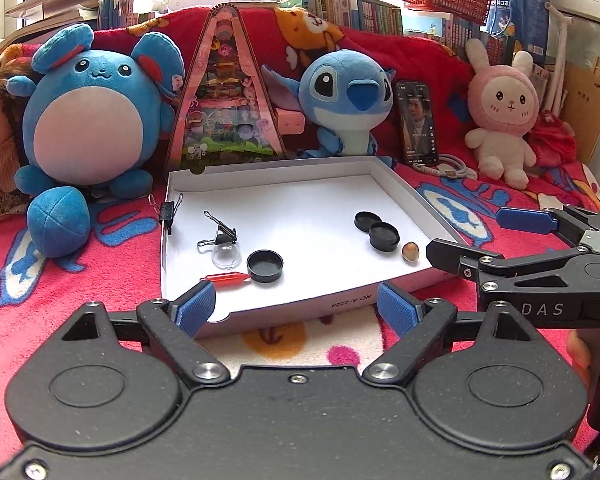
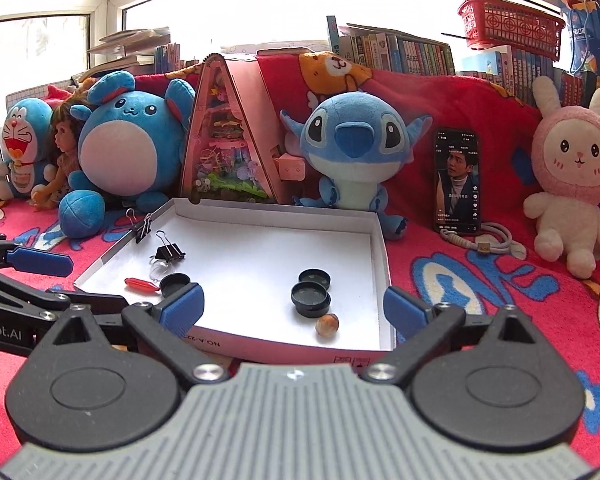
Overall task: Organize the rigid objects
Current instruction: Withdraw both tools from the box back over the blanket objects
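Sorting looks barely begun: caps [image 1: 384,235], clips [image 1: 220,234] and a nut [image 1: 411,251] lie scattered in the tray [image 1: 300,300]. Your left gripper [image 1: 296,307] and right gripper [image 2: 294,308] hover spread wide and empty.

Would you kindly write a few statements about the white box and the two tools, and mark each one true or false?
1. Three black round caps lie in the white box. True: one cap left, two caps right.
2. The hazelnut sits beside the binder clips. False: it lies by the paired caps, on the right.
3. One binder clip grips the box's left wall. True.
4. The left tool holds the red clip. False: it is open and empty.
5. The right tool is open. True.
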